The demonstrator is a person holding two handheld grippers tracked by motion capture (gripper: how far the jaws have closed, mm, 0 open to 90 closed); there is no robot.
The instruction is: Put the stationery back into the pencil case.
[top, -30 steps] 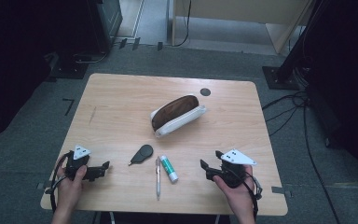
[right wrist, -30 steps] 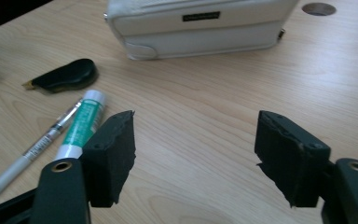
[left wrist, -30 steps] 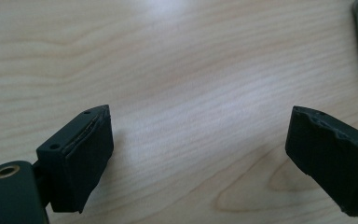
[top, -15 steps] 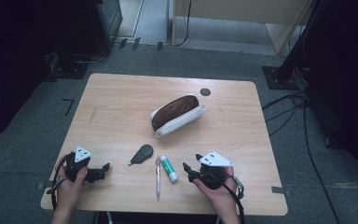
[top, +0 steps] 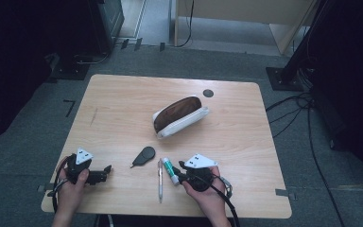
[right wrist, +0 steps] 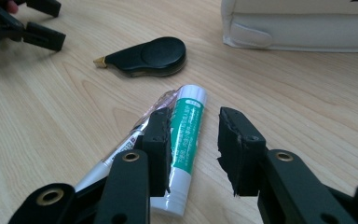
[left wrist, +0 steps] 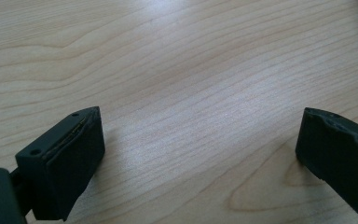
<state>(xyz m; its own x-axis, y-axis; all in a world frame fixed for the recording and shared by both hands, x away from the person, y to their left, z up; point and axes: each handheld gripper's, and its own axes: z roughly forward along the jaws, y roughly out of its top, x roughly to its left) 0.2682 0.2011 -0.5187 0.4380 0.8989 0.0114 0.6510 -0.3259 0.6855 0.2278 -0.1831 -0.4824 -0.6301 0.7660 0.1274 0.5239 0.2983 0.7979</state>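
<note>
A green-and-white glue stick (top: 170, 170) lies at the table's front, next to a clear pen (top: 160, 182). My right gripper (top: 178, 172) is low over it. In the right gripper view the glue stick (right wrist: 186, 126) lies between the jaws of my right gripper (right wrist: 195, 116). The left jaw is against the tube and the right jaw stands a little off it. The jaws have just been closing. My left gripper (top: 106, 172) rests at the front left, and its jaws (left wrist: 200, 114) stand wide open over bare wood.
A black correction-tape dispenser (top: 144, 155) lies just beyond the pen (right wrist: 116, 151). A white pouch with a brown top (top: 179, 116) sits mid-table. A dark round spot (top: 208, 93) marks the wooden table (top: 123, 104) near its far edge.
My right gripper has slid left across the table's front to the glue stick, and its jaws have narrowed around it. The left gripper has stayed put.
</note>
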